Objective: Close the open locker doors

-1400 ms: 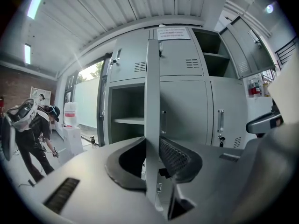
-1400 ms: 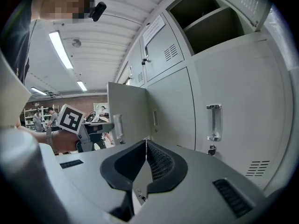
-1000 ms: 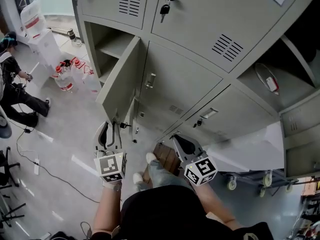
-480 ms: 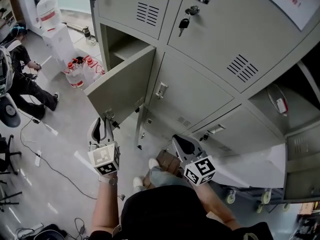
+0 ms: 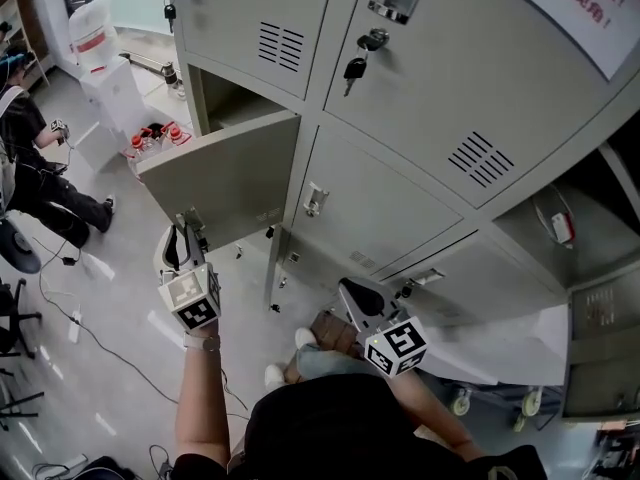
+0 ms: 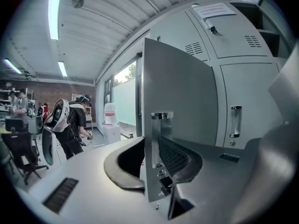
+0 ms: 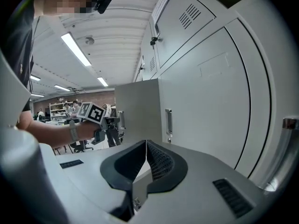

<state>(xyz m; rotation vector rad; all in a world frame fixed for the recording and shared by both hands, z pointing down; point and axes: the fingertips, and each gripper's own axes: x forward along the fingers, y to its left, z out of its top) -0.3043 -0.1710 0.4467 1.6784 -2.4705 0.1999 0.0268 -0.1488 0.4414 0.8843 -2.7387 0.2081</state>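
Grey locker bank (image 5: 430, 108): several doors shut. One open locker door (image 5: 225, 183) in the left column stands swung partly out, with its compartment exposed behind it.

Left hand-held gripper (image 5: 183, 236): the door's free edge, near the latch, sits between the jaws with the pads on both faces. The jaws have just been closing.

Right hand-held gripper (image 5: 352, 293): jaws fully together, nothing held. It is low in front of the shut doors, apart from the open one.

Key (image 5: 353, 68): hangs from an upper lock.
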